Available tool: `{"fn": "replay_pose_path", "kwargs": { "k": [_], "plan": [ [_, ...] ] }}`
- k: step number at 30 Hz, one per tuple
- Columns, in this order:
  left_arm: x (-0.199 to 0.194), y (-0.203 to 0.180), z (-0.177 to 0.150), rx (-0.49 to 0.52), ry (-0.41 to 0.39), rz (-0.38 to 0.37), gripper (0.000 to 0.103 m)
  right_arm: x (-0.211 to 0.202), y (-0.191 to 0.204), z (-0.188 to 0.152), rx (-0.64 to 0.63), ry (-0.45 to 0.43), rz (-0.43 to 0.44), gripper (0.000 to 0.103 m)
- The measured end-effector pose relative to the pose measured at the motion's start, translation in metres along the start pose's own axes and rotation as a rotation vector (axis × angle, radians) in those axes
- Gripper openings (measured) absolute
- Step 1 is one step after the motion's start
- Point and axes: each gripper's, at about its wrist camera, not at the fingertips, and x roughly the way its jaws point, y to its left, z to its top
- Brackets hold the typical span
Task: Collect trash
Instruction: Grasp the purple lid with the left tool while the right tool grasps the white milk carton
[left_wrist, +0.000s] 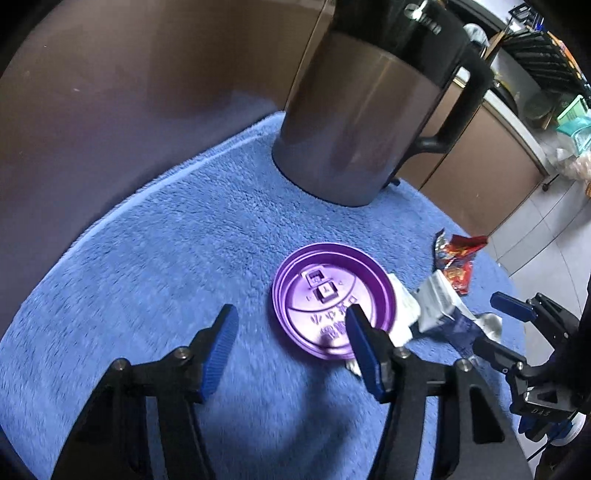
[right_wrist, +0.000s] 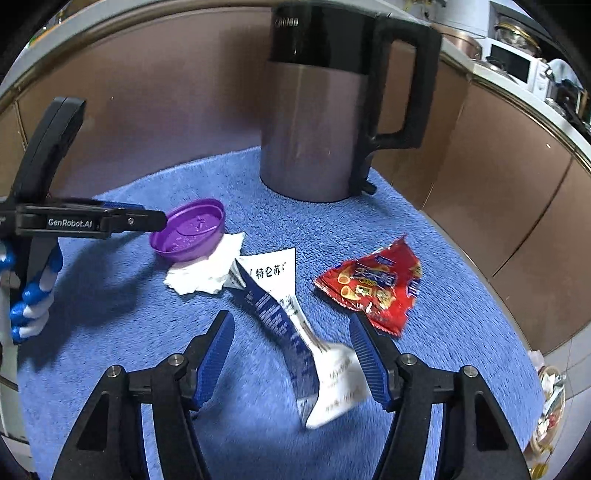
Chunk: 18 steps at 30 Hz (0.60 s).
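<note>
My left gripper (left_wrist: 291, 325) and right gripper (right_wrist: 291, 332) both have open jaws holding nothing. The round purple plastic lid (left_wrist: 332, 299), crumpled white tissue (right_wrist: 205, 271), flat blue-and-white carton (right_wrist: 295, 325) and red snack wrapper (right_wrist: 373, 284) all lie on the blue fuzzy surface (left_wrist: 147, 258), unpicked.

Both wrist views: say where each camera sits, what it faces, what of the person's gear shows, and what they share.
Left wrist view: on the left tongs, aimed down at the purple lid; right tongs at its right edge.
Right wrist view: on the right tongs, aimed down at the flattened carton; left tongs and a gloved hand at left.
Shared: kettle, blue towel, red wrapper, white tissue.
</note>
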Motion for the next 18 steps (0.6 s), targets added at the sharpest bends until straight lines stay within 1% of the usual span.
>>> {"fn": "replay_pose_path", "kwargs": {
  "k": [4, 7, 8, 9, 11, 12, 13, 14, 15, 18],
  "plan": [
    [0.017, 0.004, 0.008, 0.002, 0.049, -0.004, 0.044, 0.017, -0.005, 0.006, -0.006, 0.038, 0.016, 0.06],
    [0.025, 0.002, 0.01, 0.013, 0.069, -0.007, 0.043, 0.03, -0.007, 0.009, -0.013, 0.073, 0.031, 0.056],
    [0.025, 0.0, 0.011, 0.022, 0.067, 0.0, 0.042, 0.033, -0.008, 0.009, -0.015, 0.082, 0.032, 0.053],
    [0.025, -0.001, 0.011, 0.028, 0.066, 0.007, 0.039, 0.037, -0.008, 0.009, -0.02, 0.094, 0.034, 0.052],
    [0.025, -0.002, 0.011, 0.026, 0.063, 0.01, 0.025, 0.04, -0.007, 0.008, -0.026, 0.115, 0.043, 0.044],
    [0.025, -0.001, 0.01, 0.017, 0.066, 0.001, 0.017, 0.042, -0.007, 0.008, -0.03, 0.122, 0.048, 0.043],
    [0.024, -0.001, 0.009, 0.011, 0.063, 0.003, 0.014, 0.043, -0.006, 0.008, -0.04, 0.13, 0.046, 0.039],
    [0.023, 0.0, 0.008, 0.004, 0.057, 0.005, 0.012, 0.045, -0.004, 0.008, -0.05, 0.138, 0.044, 0.031],
    [0.024, 0.0, 0.007, -0.005, 0.054, 0.002, 0.006, 0.045, -0.003, 0.008, -0.054, 0.143, 0.047, 0.031],
    [0.02, 0.007, 0.003, -0.061, 0.043, -0.019, 0.004, 0.041, 0.005, 0.005, -0.073, 0.145, 0.04, 0.025]
  ]
}}
